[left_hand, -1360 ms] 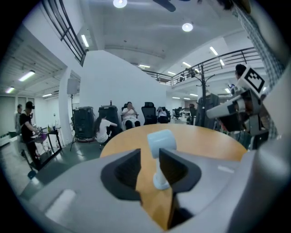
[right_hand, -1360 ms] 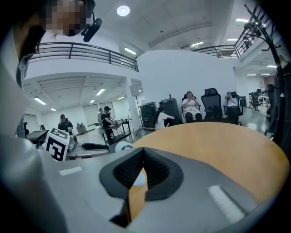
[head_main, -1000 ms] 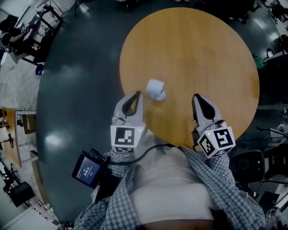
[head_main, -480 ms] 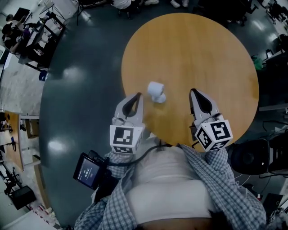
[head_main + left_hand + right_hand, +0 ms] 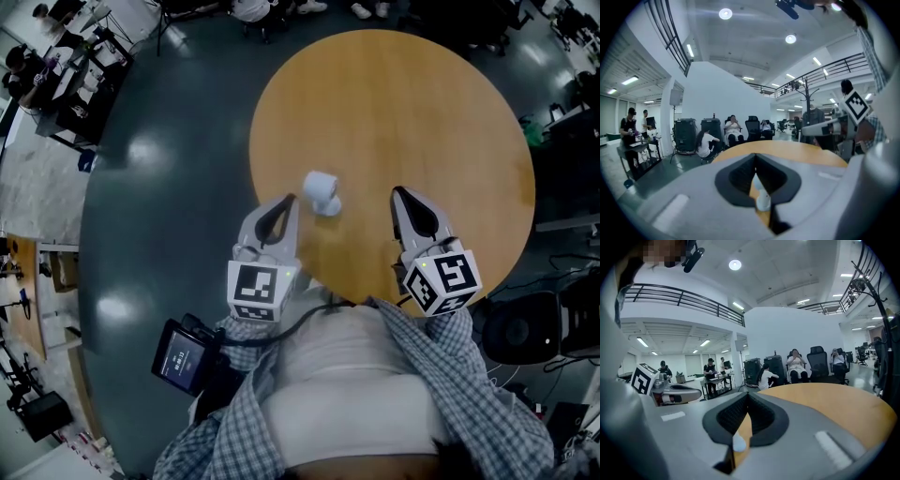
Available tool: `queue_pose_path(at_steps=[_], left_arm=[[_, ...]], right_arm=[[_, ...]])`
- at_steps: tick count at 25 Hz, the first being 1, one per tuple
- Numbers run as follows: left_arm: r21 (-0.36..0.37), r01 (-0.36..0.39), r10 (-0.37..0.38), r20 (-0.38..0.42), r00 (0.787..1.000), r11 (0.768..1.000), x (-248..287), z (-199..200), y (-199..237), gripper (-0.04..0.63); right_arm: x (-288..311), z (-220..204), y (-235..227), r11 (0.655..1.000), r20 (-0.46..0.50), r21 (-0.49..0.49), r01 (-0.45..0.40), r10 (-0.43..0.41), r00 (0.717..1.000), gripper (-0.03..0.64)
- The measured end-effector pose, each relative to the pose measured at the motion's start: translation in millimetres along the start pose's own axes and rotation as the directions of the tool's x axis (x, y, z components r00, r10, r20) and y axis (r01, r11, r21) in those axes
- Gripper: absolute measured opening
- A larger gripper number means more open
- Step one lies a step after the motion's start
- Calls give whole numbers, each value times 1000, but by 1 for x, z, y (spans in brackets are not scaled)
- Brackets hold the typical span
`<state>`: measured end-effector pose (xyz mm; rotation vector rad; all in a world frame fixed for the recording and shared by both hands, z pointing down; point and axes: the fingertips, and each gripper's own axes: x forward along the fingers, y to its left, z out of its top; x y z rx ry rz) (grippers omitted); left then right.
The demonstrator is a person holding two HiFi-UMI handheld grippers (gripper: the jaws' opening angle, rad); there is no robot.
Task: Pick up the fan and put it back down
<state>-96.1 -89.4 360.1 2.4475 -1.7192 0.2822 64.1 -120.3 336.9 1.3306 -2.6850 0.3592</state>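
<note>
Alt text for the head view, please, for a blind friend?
A small white fan stands on a round wooden table, seen from above. The left gripper and right gripper, both shut and empty, are held short of it.

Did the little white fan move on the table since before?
No. The fan stands in the same spot as before, near the left edge of the round table.

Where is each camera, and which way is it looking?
Head view: on the person's head, looking down at table, fan, left gripper, right gripper, shirt.
Left gripper view: on the left gripper, looking along its shut jaws; right gripper shows.
Right gripper view: the same, mirrored; left gripper shows.
All three share the fan.
</note>
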Motion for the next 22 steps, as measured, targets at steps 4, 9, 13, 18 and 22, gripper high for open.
queue_pose_path(at_steps=[4,9,13,18,22], left_arm=[[8,1,-1,-3,1000,1000,0,-2,0,0],[15,0,0,0,1000,1000,1,-3,2,0],[22,5,-5,0,1000,1000,0,-3,-1,0],[6,8,-8,-9,1000,1000,1,0,-3,0],[-1,12,-12,-16,1000,1000,1,-3,-3,0]], right_arm=[[0,0,-1,1000,3,1,1,-1,1000,2],[1,0,0,1000,0,-2,-8,8,1000,2],[-3,2,-1,1000,-3,-6,-13,13,1000,2],[-1,2,0,1000,-4,-7,-18,18,1000,2],[0,0,2,1000,-7,-8,-21,20,1000,2]])
